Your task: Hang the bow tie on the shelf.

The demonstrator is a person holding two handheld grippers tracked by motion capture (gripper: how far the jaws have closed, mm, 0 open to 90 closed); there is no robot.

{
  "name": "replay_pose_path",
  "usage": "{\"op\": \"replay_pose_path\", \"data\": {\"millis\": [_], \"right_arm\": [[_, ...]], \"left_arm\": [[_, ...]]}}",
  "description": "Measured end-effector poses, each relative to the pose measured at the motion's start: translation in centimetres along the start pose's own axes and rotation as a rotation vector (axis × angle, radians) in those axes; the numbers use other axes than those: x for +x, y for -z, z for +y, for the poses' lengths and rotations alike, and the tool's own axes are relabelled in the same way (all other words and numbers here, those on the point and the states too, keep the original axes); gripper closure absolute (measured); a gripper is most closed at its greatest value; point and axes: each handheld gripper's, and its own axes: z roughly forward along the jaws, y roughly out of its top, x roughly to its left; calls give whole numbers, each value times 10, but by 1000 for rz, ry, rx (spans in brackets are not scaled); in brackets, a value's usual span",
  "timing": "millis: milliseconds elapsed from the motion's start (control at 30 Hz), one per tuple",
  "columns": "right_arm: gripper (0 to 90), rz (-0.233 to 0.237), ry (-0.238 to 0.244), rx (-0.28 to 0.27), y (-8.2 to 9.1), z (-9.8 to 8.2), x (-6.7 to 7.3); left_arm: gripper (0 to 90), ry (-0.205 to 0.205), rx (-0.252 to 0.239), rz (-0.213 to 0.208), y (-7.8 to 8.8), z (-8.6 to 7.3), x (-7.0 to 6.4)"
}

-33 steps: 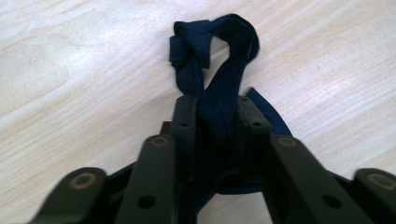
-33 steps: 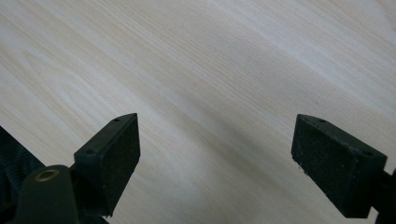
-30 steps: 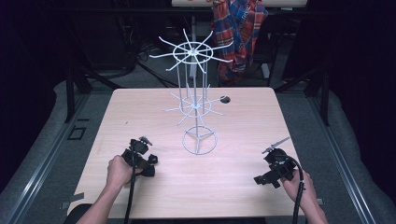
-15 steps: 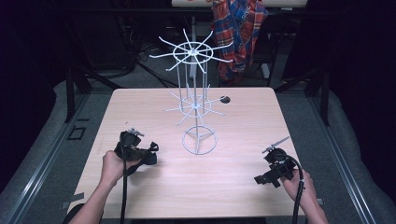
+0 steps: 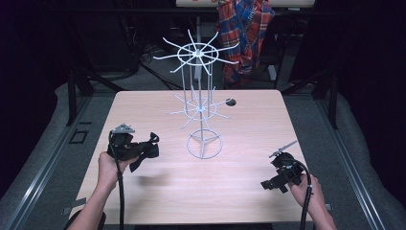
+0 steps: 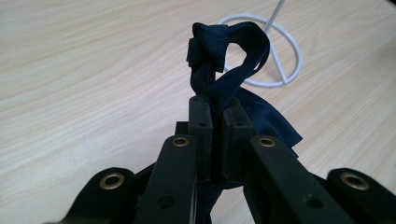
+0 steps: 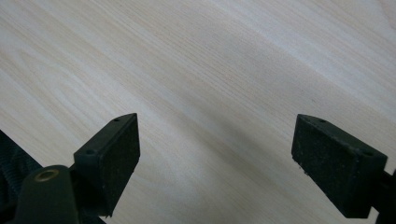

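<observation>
My left gripper (image 5: 152,146) jaws clamp a dark blue bow tie (image 6: 224,51) above the tabletop (image 5: 239,124); right gripper (image 7: 217,163) jaws released.

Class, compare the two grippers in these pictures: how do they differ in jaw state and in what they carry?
The left gripper has its jaws shut on a dark blue strap; the right gripper has jaws wide apart, with nothing between them. The left is lifted off the table; the right sits low near it. Both have black jaws.
</observation>
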Motion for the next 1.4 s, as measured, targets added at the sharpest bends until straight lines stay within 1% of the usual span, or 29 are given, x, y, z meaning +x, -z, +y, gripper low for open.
{"op": "replay_pose_path", "data": {"millis": [33, 67, 100, 133, 167, 233, 267, 300, 333, 400, 433, 533, 567, 633, 667, 700, 733, 800, 867, 933, 1000, 1033, 1067, 1133, 1200, 1233, 1267, 1333, 1400], "right_arm": [[151, -1, 1, -3, 0, 0, 0], [151, 8, -9, -15, -1, 0, 0], [151, 8, -8, -11, 0, 0, 0], [151, 6, -7, -7, -1, 0, 0], [151, 5, -10, 4, 0, -1, -1], [151, 0, -12, 4, -1, -1, -1], [151, -9, -5, 12, 0, -1, -2], [151, -7, -10, 5, 0, -1, -2], [151, -10, -7, 6, 0, -1, -2], [151, 2, -17, -7, -1, -1, 0], [151, 3, -10, -1, 0, -1, -1], [151, 0, -9, -4, 0, -1, 0], [151, -1, -10, -9, 0, -1, 0], [151, -13, -14, -5, 0, -1, -1], [152, -2, -21, -15, 0, -1, 0], [151, -8, -15, -9, 0, -1, -1], [151, -10, -12, -5, 0, -1, -1], [151, -1, -21, -17, 0, -1, 0], [151, -9, -16, -10, 0, -1, -1], [151, 2, -32, -22, -1, -1, -1], [151, -4, -19, 5, 0, -1, -3], [151, -4, -20, 5, 0, -1, -4], [151, 7, -27, -6, -1, -1, -4], [152, 10, -29, -7, -2, -2, -4], [151, 6, -24, -11, -1, -2, -5], [151, 2, -55, -38, -2, -3, -3], [151, -8, -26, -6, 0, -3, -5], [151, -6, -28, -14, 0, -4, -5], [151, -7, -27, -9, 0, -4, -5]], "left_arm": [[852, 8, -10, 0, 0, 1, 0], [852, 17, -22, -10, -1, 1, 0], [851, 23, -26, -20, -1, 2, 1], [852, 24, -38, -23, -1, 3, 0], [851, 17, -29, -33, -2, 5, 0], [851, 18, -40, -32, -3, 7, 0], [851, 22, -45, -38, -4, 7, 1], [851, 33, -58, -43, -4, 8, 2], [851, 35, -57, -48, -4, 8, 3], [851, 47, -69, -45, -4, 9, 5], [851, 52, -76, -51, -4, 10, 6], [851, 64, -114, -64, 0, 13, 10], [851, 67, -134, -68, 1, 15, 12], [851, 92, -166, -91, 2, 18, 16], [851, 96, -177, -99, 1, 20, 17], [851, 101, -185, -102, 1, 22, 18], [851, 101, -190, -108, 0, 25, 20], [851, 96, -199, -115, -2, 29, 22], [851, 101, -208, -133, -4, 35, 25], [850, 104, -216, -138, -8, 38, 28], [850, 109, -214, -143, -13, 39, 29], [850, 108, -206, -151, -15, 39, 29], [850, 107, -207, -150, -15, 39, 28], [850, 98, -208, -150, -14, 40, 26], [850, 87, -219, -157, -10, 43, 23], [850, 83, -227, -161, -9, 44, 22], [850, 79, -234, -167, -7, 45, 21], [850, 62, -244, -173, -5, 48, 17], [850, 48, -247, -177, -3, 51, 13]]}}
